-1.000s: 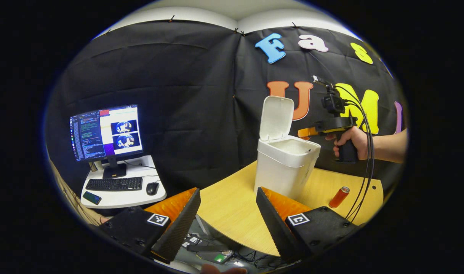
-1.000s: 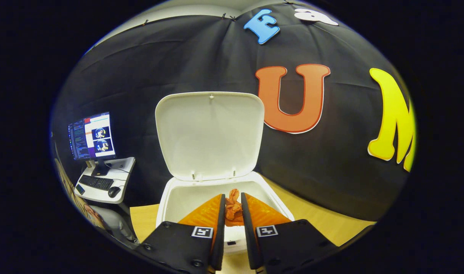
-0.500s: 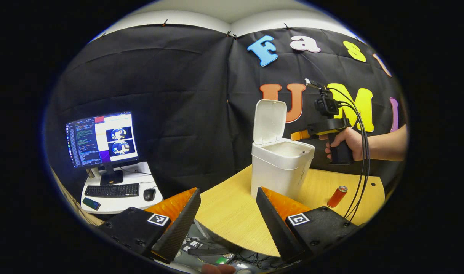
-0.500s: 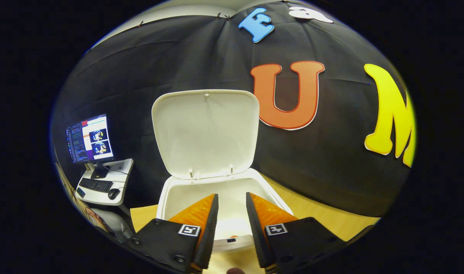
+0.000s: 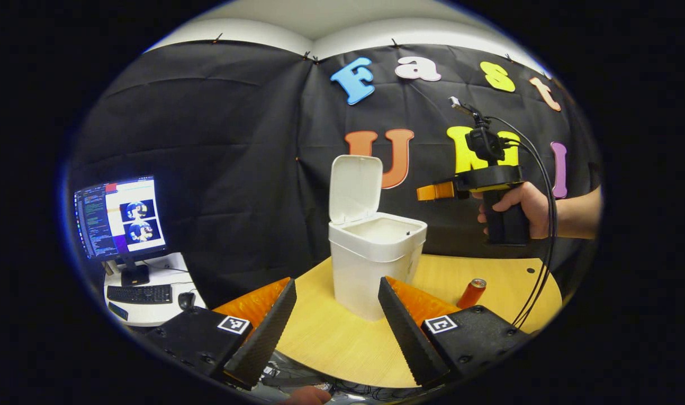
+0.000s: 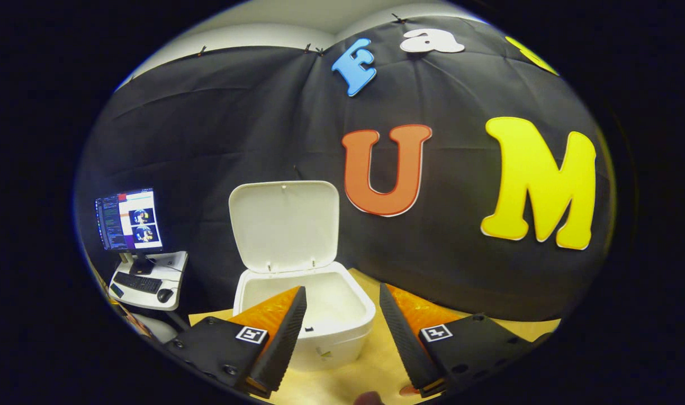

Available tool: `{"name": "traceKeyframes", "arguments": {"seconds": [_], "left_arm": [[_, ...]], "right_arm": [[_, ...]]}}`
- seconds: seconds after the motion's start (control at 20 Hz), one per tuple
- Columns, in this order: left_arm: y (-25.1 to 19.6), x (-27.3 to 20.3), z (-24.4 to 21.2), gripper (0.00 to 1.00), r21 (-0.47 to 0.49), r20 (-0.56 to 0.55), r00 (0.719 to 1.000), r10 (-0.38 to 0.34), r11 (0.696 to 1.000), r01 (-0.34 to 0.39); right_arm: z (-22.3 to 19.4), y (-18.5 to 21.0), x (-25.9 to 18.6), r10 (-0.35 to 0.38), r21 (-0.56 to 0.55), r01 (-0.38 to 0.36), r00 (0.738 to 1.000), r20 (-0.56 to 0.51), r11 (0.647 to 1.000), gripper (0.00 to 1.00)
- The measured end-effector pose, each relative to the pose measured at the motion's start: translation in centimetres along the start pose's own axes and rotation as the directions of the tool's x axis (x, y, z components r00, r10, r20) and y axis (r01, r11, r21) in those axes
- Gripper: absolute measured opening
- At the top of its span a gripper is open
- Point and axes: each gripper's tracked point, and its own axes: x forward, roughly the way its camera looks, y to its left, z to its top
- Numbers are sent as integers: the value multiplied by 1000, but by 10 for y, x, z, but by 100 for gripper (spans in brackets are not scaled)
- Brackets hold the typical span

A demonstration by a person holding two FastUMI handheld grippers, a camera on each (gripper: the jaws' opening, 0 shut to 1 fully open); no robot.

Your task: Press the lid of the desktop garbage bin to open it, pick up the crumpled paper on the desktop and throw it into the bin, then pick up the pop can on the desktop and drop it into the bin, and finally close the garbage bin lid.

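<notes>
In the left gripper view the left tool (image 5: 334, 315) sits low at the near edge of the table (image 5: 342, 343), its two fingers spread wide with nothing between them. Just past them stands one white bin (image 5: 373, 264), its lid (image 5: 355, 188) tipped up on the far hinge. One pop can (image 5: 472, 293) stands tilted on the table to the right of the bin, apart from it. Farther right, this view alone catches a hand (image 5: 517, 208) wrapped round a pistol-style grip, forearm level, holding the right tool (image 5: 432, 192) horizontal above the table and pointed toward the bin, beside it and higher than its rim.

The right gripper view looks along that tool (image 6: 339, 323): two fingers parted, empty, with the bin (image 6: 320, 320) just ahead and slightly left, its mouth showing. The crumpled paper cannot be made out inside from here. One monitor (image 6: 127, 220), one keyboard (image 6: 135, 283) and one mouse (image 6: 162, 295) sit on a side stand at far left.
</notes>
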Motion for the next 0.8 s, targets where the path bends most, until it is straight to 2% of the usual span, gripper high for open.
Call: {"name": "traceKeyframes", "arguments": {"seconds": [0.2, 0.45, 0.6, 0.8], "left_arm": [[-47, 14, 1, 97, 67, 23, 991, -135, 989, 133], [-114, 28, -14, 96, 72, 5, 952, -308, 949, 306], [-156, 33, -31, 96, 81, -28, 919, -392, 916, 393], [-215, 35, -52, 97, 100, -55, 858, -511, 852, 514]], "right_arm": [[-18, -48, -57, -103, -2, 103, 995, 7, 995, 86], [-28, -112, -131, -247, 63, 245, 969, 23, 967, 86], [-54, -153, -181, -350, 79, 349, 937, 4, 934, 87], [-100, -196, -248, -474, 93, 478, 879, -63, 874, 89]]}}
